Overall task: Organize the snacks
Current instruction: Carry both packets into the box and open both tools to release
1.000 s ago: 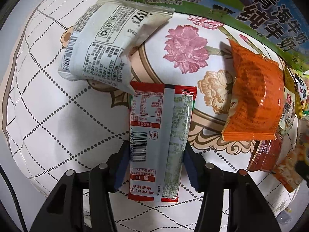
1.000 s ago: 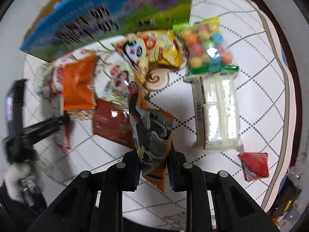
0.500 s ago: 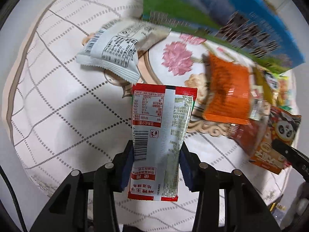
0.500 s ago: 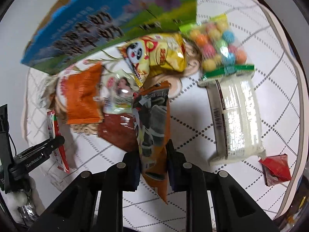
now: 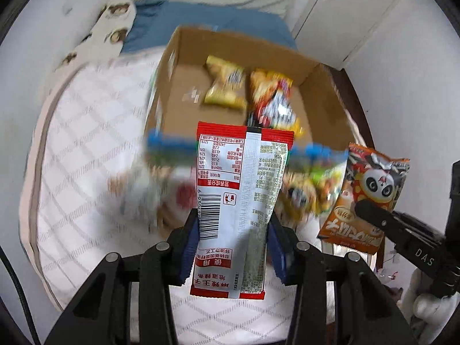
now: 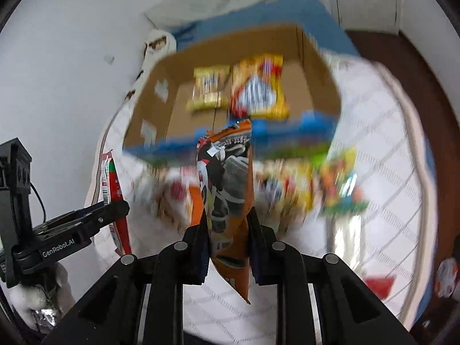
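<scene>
- Holding two snack packets in the air in front of an open cardboard box [image 5: 313, 66], one in each handheld gripper; the box is the landmark for every place given here.
- The red and white packet [image 5: 244, 201] hangs just in front of the box's near wall, pinched across its lower half by the left gripper [image 5: 233, 247], whose blue pads press on both side edges.
- The orange panda packet [image 6: 227, 201] is level with it, also in front of the near wall, clamped edge-on by the right gripper [image 6: 228, 247].
- Both packets look light, thin and crinkly. They stand up from the pads yet would likely flop or slide if the squeeze eased; the glossy film looks slippery. Taking hold low across the sealed body, as now, seems sound.
- Readable writing: the red and white packet shows its back, with a barcode, a nutrition table and Chinese text too small and inverted to read surely.
- The orange packet's front shows a cartoon panda and large Chinese characters in the left camera's view.
- "GenRobot.AI" is printed on the left gripper's arm and "DAS" on the right one.
- Inside the box lie two yellow snack bags [image 5: 227, 89].
- In front of the box more snacks [image 6: 339, 189] lie blurred on a white quilted cloth [image 5: 86, 149]; their labels cannot be read.
</scene>
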The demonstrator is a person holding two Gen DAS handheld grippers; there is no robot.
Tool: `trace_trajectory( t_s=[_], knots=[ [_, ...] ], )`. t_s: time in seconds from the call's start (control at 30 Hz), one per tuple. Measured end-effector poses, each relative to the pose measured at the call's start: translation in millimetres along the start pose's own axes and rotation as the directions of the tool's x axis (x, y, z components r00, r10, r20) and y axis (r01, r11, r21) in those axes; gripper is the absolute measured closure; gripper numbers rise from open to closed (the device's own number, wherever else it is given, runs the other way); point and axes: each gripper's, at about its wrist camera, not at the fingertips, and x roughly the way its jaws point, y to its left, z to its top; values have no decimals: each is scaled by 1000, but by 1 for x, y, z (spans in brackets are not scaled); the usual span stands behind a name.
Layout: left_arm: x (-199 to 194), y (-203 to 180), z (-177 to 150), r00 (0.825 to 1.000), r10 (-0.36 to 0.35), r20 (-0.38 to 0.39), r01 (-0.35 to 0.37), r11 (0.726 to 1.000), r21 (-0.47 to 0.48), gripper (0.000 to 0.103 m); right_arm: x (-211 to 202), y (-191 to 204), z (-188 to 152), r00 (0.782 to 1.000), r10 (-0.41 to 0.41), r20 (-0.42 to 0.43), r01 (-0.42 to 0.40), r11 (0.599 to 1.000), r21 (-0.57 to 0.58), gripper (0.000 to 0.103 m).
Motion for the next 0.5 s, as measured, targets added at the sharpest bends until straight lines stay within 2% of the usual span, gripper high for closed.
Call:
trace_trajectory(
  t_s=[0.17,0.3,0.5],
  knots=[
    [10,-12,77,998,55,26,-56,998,25,62,2,3,77,992,-116,44,118,991,-55,79],
    [35,-7,136,994,108,-4,-108,994,10,61,25,-6,138,981,-194,24,195,978,-76,79],
    [91,8,197,981,168,-97,-169,986,-3,61,75,-16,181,962,-269,-49,263,960,-98,79]
  ],
)
